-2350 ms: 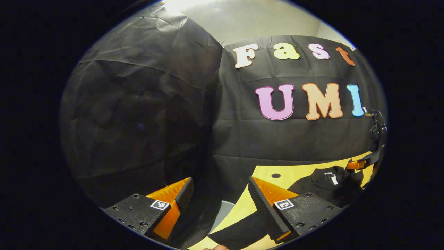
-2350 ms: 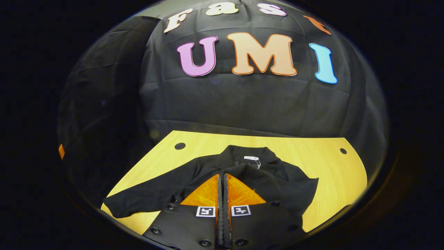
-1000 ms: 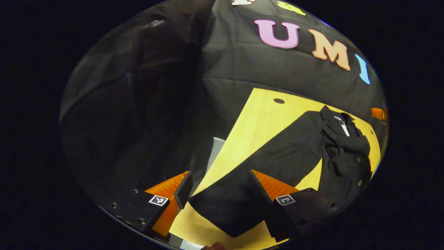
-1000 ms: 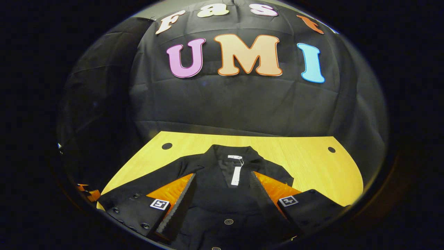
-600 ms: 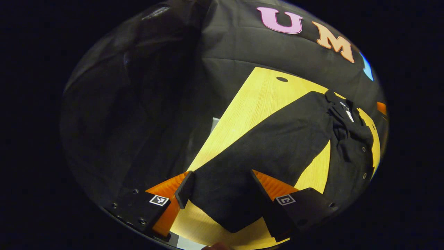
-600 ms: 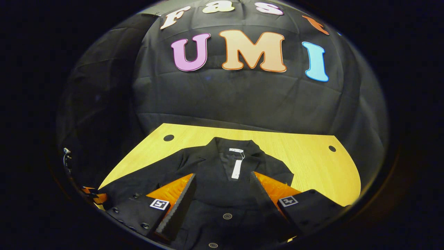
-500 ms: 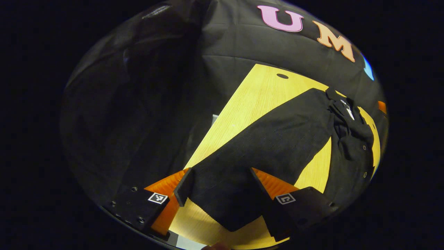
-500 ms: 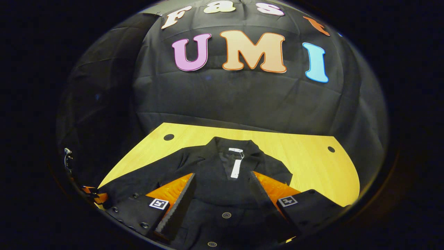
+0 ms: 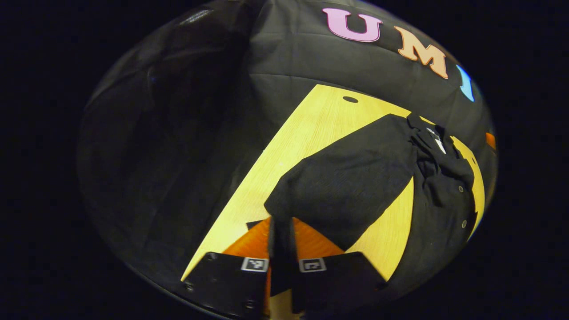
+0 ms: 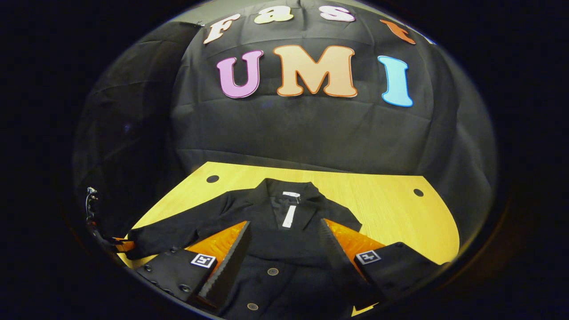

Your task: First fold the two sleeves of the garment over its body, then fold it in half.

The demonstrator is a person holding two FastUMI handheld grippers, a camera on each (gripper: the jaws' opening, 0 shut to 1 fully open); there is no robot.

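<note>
Garment: a black buttoned jacket (image 10: 284,249) is laid flat, front up, on the yellow wooden table (image 10: 400,213), collar toward the booth wall, a white tag (image 10: 289,216) hanging at the neck.
Left sleeve: the left sleeve (image 9: 351,178) is stretched out sideways from the body across the table; its cuff end is bunched and raised at the gripper.
Right sleeve: it cannot be made out clearly in the right gripper view; it is judged to be lying already over the body.
Left gripper: the left gripper (image 9: 282,231) is drawn nearly together, with the dark cuff cloth pinched between its two fingers.
Right gripper: the right gripper (image 10: 284,249) is spread wide above the jacket's chest, with nothing between its fingers; contact with the cloth cannot be judged.
Step in hand: the left sleeve is judged to be about to be carried over the body; the fold in half is not yet done.
Risk, slipping: only a thin edge of cuff appears to be held, so the sleeve could be lost mid-carry if it is pulled sharply.
Risk, dragging: the body could be shifted or wrinkled if the sleeve is hauled low across the table rather than lifted.
Risk, collision: the two grippers could be brought together over the chest.
Containers: none are seen; nothing is held in anything.
</note>
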